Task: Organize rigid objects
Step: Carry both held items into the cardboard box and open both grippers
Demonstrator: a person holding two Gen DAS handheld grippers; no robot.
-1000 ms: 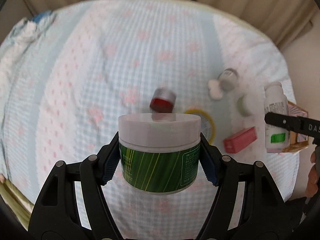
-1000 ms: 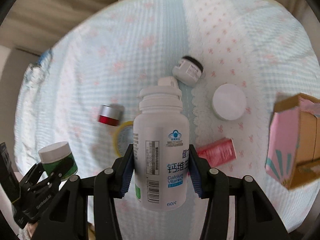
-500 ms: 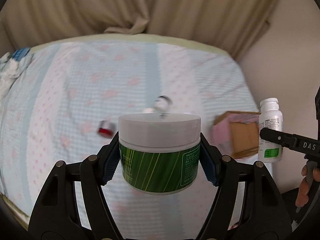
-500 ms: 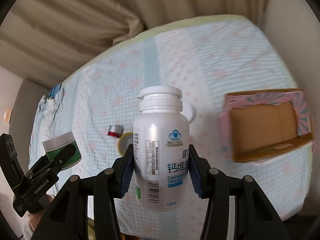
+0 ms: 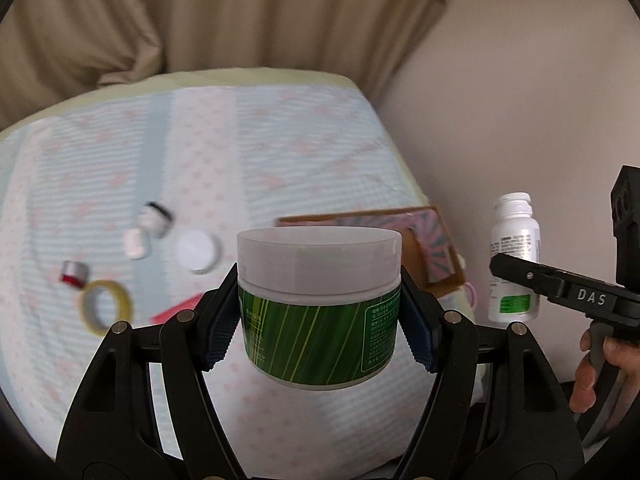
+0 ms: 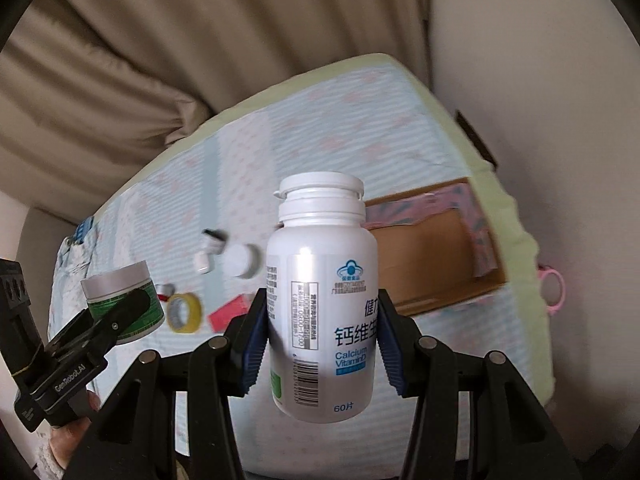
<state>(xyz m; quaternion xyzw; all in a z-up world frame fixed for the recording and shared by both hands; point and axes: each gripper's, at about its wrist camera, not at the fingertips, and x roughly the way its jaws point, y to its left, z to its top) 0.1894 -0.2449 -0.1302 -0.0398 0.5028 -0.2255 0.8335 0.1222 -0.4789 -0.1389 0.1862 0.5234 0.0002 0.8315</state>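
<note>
My left gripper [image 5: 320,326] is shut on a green jar [image 5: 319,308] with a white lid and holds it upright in the air above the bed. My right gripper [image 6: 322,344] is shut on a white calcium bottle [image 6: 322,312], also upright and aloft. Each sees the other: the bottle [image 5: 514,260] at the right of the left wrist view, the jar [image 6: 122,300] at the left of the right wrist view. An open cardboard box [image 6: 432,260] with pink flaps lies at the bed's right edge, beyond both grippers.
On the patterned bedspread [image 5: 240,152] lie a yellow tape roll [image 5: 105,306], a red-and-silver cap [image 5: 73,273], a small dark-lidded jar [image 5: 154,220], a round white lid [image 5: 198,250] and a red flat box [image 6: 230,312]. Curtains hang behind; a wall stands at the right.
Both grippers have risen and drawn back with their loads, tilting up from the bedspread. The box has come into view and the loose items now lie lower left.
</note>
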